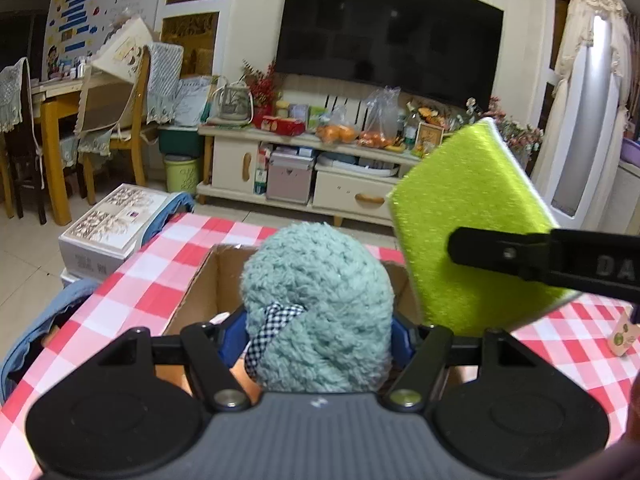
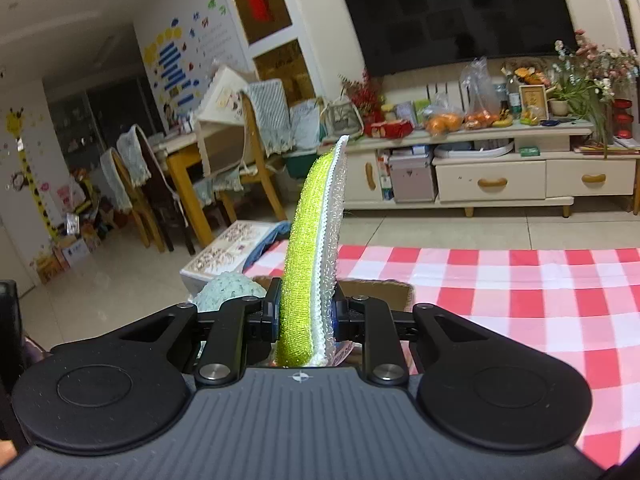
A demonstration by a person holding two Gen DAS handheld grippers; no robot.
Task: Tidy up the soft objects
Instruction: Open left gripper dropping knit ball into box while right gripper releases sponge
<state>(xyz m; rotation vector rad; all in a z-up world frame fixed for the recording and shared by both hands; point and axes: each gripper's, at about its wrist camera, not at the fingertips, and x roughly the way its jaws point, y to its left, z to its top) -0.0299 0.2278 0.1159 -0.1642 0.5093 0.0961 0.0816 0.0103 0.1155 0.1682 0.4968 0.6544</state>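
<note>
Fluffy teal plush toy with a checked ribbon (image 1: 316, 308) sits squeezed between the two fingers of the left gripper (image 1: 320, 334), which is closed on it. The toy fills the space just in front of this gripper. Right behind the toy is an open brown cardboard box (image 1: 200, 292). The box stands on the bench with a red and white checked cloth (image 1: 152, 280). The toy is held over the near part of the box.

Up and to the right of the left gripper is a flat green scrubbing sponge with a white back (image 1: 472, 220). A black finger (image 1: 520, 256) of the other gripper crosses in front of it.

The right gripper (image 2: 306, 314) is closed tight on that sponge (image 2: 308, 248). The sponge stands on its edge between the fingers and sticks up past them, green side on the left, white side on the right. Just left of this gripper you can see a bit of the teal toy (image 2: 228, 288). Just past the fingers is the rim of the cardboard box (image 2: 380, 290), and the checked bench (image 2: 500, 292) spreads out to the right.

Far behind both grippers are a cream cabinet with drawers (image 2: 492, 180) and a big black television (image 1: 384, 36).
</note>
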